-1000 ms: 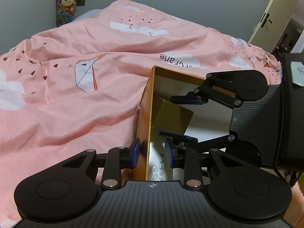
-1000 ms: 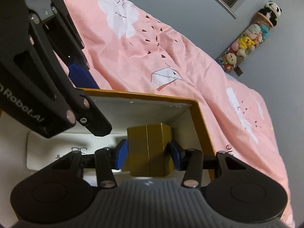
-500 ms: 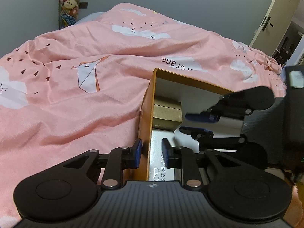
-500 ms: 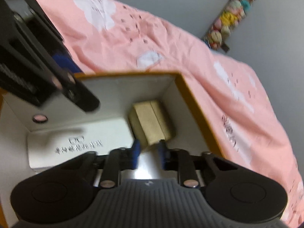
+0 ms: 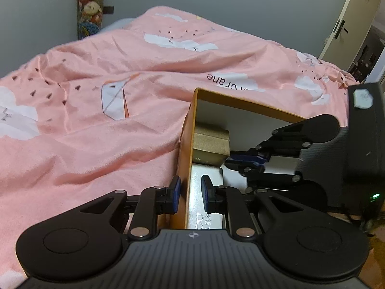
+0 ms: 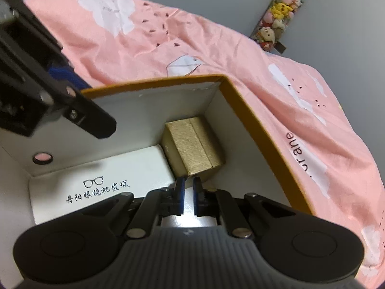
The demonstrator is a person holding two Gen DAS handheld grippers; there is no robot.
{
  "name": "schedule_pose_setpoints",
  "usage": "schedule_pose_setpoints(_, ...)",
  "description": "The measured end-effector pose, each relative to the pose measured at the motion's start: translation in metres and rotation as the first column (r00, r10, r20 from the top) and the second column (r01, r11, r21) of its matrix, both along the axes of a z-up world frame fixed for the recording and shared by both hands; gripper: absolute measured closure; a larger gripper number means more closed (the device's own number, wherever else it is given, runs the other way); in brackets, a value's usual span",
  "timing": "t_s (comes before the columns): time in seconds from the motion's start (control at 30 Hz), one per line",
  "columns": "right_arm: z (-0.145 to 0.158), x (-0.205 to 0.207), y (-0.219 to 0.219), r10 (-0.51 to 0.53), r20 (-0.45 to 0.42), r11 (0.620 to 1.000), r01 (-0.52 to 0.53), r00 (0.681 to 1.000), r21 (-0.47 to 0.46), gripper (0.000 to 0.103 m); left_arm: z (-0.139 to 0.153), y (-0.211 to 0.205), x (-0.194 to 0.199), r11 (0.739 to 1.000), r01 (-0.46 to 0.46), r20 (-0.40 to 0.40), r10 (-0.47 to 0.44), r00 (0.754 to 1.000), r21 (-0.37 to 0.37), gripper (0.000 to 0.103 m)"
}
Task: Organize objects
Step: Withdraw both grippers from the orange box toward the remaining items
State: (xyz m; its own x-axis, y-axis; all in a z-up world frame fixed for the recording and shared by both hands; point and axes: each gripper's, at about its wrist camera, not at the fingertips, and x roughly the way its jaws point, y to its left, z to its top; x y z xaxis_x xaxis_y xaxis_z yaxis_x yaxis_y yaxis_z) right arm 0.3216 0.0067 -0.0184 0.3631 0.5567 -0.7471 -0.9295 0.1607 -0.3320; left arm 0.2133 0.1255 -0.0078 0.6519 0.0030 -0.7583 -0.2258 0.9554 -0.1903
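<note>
One gold box (image 6: 193,145) and one white case (image 6: 101,183) sit in the carton (image 6: 259,120); left gripper (image 5: 189,193) straddles its wall, right gripper (image 6: 188,198) nearly closed, empty.

my left gripper (image 5: 189,193) straddles the box wall (image 5: 184,168), hiding whether its pads touch it. my right gripper (image 6: 188,198) covers the box floor beneath it. the white case (image 6: 101,180) print is unreadable, its near end cut off. the gold box (image 5: 210,143) base is hidden.
</note>
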Motion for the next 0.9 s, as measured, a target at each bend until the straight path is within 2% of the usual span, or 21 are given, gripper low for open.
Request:
schedule_pose_setpoints(0.2, 0.033, -0.013, -0.029, -0.147, -0.093, 0.985, 0.155, 0.985, 0.078, 0.095, 0.027, -0.034, -0.026, 0.99, -0.048, 0.109, 0.033, 0.994, 0.136, 0.08)
schedule_pose_setpoints(0.33, 0.055, -0.03, -0.062, -0.234, -0.177, 0.953, 0.261, 0.956, 0.152, 0.094, 0.043, -0.061, -0.048, 0.985, -0.019, 0.168, -0.01, 0.986, 0.17, 0.078)
schedule_pose_setpoints(0.4, 0.065, -0.044, -0.082, -0.263, -0.203, 0.933, 0.302, 0.943, 0.195, 0.09, 0.047, -0.072, -0.058, 0.985, 0.019, 0.17, -0.049, 0.984, 0.174, 0.077)
schedule_pose_setpoints(0.57, 0.079, -0.08, -0.128, -0.33, -0.257, 0.883, 0.393, 0.908, 0.256, 0.079, 0.048, -0.088, -0.08, 0.988, 0.119, 0.131, -0.132, 0.983, 0.1, 0.077)
schedule_pose_setpoints(0.67, 0.078, -0.101, -0.149, -0.377, -0.292, 0.853, 0.452, 0.879, 0.26, 0.077, 0.045, -0.088, -0.091, 0.988, 0.153, 0.094, -0.155, 0.983, 0.036, 0.077)
schedule_pose_setpoints(0.7, 0.075, -0.108, -0.157, -0.393, -0.307, 0.841, 0.473, 0.867, 0.261, 0.076, 0.044, -0.087, -0.095, 0.987, 0.16, 0.082, -0.161, 0.984, 0.012, 0.077)
schedule_pose_setpoints(0.77, 0.069, -0.119, -0.169, -0.42, -0.348, 0.819, 0.515, 0.838, 0.253, 0.064, 0.039, -0.083, -0.104, 0.985, 0.168, 0.051, -0.166, 0.985, -0.048, 0.076)
schedule_pose_setpoints(0.9, 0.048, -0.141, -0.19, -0.473, -0.412, 0.787, 0.584, 0.779, 0.2, 0.064, 0.025, -0.075, -0.123, 0.981, 0.149, -0.002, -0.151, 0.989, -0.121, 0.073)
